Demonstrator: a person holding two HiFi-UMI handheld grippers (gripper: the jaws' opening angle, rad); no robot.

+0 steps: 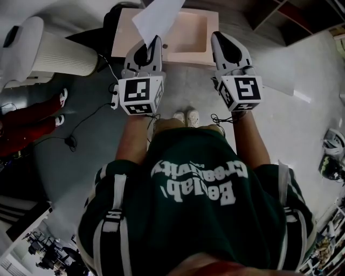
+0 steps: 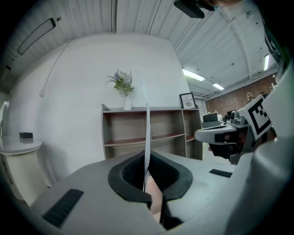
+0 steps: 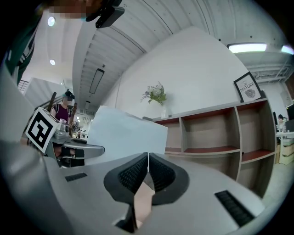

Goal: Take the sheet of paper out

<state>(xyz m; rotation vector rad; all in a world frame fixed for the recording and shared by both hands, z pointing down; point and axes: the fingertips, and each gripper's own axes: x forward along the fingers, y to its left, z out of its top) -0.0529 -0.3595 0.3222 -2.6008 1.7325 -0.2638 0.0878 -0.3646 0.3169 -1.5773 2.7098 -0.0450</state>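
the person's green shirt [image 1: 194,183] fills the lower frame. above it, at upper centre, the sheet of paper [image 1: 156,16] stands clamped between the jaws of the left hand-held gripper [image 1: 155,40], overlapping the pale pink tray [image 1: 213,29] behind. just right, the right hand-held gripper [image 1: 218,36] has its jaws together on nothing.

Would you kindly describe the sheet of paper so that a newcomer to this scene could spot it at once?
In the head view, find the pale shallow box ahead of the person's shoes. Over its left part the left gripper pinches a white sheet of paper. It alone is thin, flat and held aloft; the right gripper holds nothing.
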